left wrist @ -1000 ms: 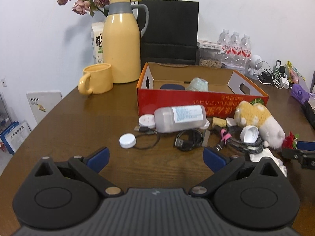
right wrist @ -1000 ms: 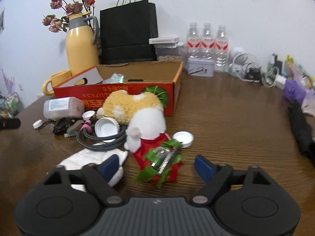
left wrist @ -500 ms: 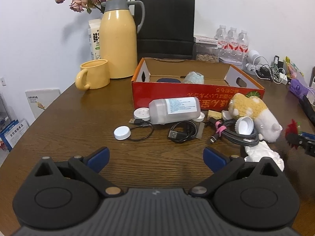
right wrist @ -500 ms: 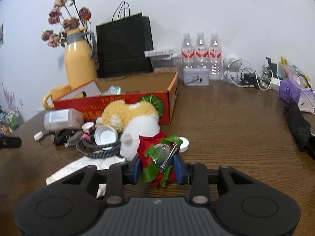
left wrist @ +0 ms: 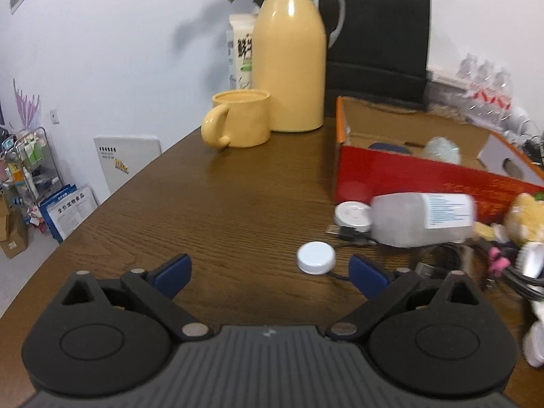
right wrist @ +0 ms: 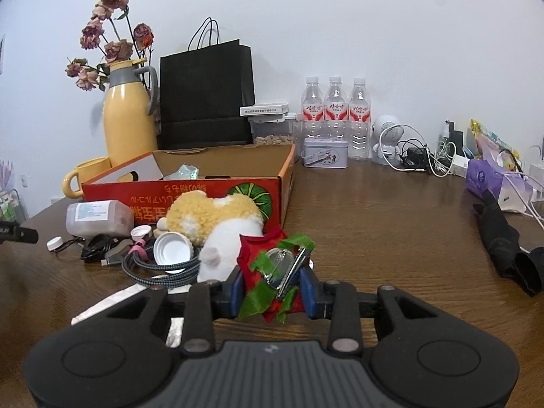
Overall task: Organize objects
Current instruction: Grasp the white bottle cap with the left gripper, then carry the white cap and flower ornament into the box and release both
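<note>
Right hand-held gripper (right wrist: 272, 294): jaws have just been closing and are now clenched on the red-and-green ornament (right wrist: 272, 272), which sits squarely between the blue pads with a metal clip at its front, just ahead of the plush toy (right wrist: 217, 224) and near the red box (right wrist: 217, 193). Left hand-held gripper (left wrist: 270, 273): released, nothing between its pads, poised above the desk (left wrist: 221, 204) with the white cap (left wrist: 316, 257) lying just inside its right pad.

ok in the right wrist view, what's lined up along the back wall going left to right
dried roses → yellow thermos jug → black paper bag → clear container of nuts → three water bottles → small white robot-shaped gadget → tangle of chargers and cables
</note>
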The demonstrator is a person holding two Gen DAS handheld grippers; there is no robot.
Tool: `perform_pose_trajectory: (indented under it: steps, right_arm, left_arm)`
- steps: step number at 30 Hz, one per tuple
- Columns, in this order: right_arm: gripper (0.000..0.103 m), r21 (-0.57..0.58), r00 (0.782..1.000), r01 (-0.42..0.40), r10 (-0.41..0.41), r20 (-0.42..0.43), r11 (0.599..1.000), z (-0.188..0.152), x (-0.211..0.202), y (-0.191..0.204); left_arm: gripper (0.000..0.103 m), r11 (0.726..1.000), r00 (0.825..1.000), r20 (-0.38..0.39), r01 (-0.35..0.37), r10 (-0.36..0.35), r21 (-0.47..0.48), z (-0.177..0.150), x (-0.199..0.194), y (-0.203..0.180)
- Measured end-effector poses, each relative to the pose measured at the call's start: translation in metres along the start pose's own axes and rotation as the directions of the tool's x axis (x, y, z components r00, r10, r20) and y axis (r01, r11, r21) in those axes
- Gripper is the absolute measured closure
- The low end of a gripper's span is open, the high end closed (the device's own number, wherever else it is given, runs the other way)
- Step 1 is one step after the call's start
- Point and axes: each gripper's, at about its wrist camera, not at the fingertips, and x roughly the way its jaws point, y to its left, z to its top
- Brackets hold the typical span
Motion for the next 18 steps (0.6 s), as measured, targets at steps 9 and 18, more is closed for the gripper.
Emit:
perform_pose_trajectory:
  steps: [9,18]
  right_arm:
    - [0.071,-0.021,0.999,0.022,-0.023,-0.025,1.000,0.002,0.009,0.007]
    - [0.071,-0.030,1.000,0.015,-0.015,-0.020,0.999,0.003,0.009,0.009]
  left_arm:
    - [0.036,0.993,0.991,-0.063,0.120,-0.120,-0.016,0.002,0.029,0.004]
    - [0.076,0.986,0.987,-0.016,0.161,-0.162,-0.031,0.001,0.025,0.005]
